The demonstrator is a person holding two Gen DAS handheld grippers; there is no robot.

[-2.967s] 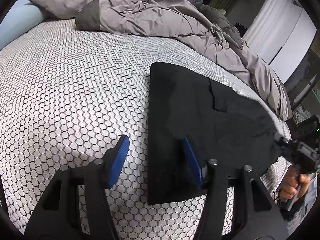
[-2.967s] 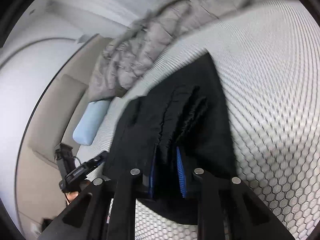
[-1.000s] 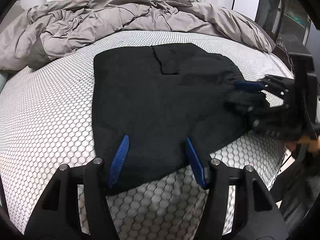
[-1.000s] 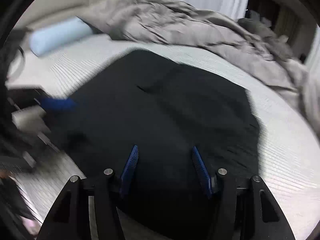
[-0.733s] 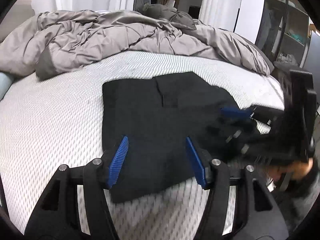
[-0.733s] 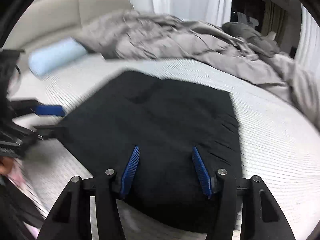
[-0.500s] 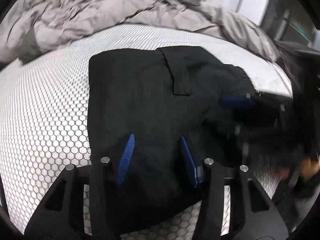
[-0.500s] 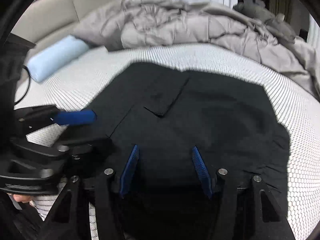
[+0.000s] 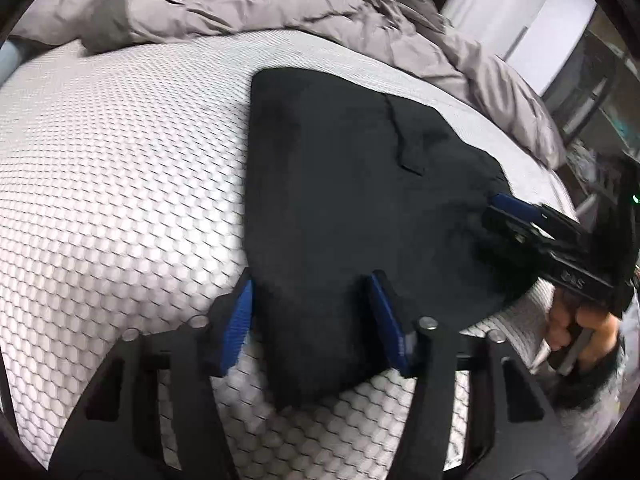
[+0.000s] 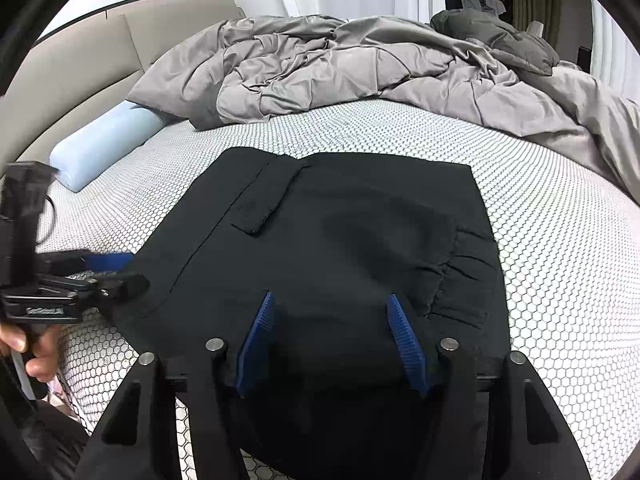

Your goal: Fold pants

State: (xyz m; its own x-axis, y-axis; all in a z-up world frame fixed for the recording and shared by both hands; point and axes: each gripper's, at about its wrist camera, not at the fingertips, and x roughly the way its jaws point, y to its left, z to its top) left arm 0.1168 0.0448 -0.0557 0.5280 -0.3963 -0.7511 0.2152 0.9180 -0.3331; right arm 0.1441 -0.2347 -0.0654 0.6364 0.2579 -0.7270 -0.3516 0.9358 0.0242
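Black pants (image 10: 340, 240) lying folded into a compact rectangle on the honeycomb-patterned bed (image 10: 560, 240), near its front edge, pocket flap facing up, elastic waistband gathered at the right side in the right wrist view. Task judged nearly finished; remaining step probably a last tidy or a final fold.

Left gripper (image 9: 316, 320) spread wide, straddling the near-left corner of the pants, holding nothing. Right gripper (image 10: 334, 336) likewise wide open, poised over the near hem, nothing between the pads; in the left wrist view, its tip at the right edge of the cloth, contact impossible to confirm.

To do the step well: lower both grippers evenly, pinch all stacked layers together rather than the top one only, lift just clear of the bed, carry the edge straight over toward the far hem, align corners before letting go. Soft knit likely to sag and slip, so slow, level motion preferable.

No containers visible. Grey duvet (image 10: 360, 68) bunched at the back, pale blue bolster pillow (image 10: 100, 148) at the left, both well apart from the pants.
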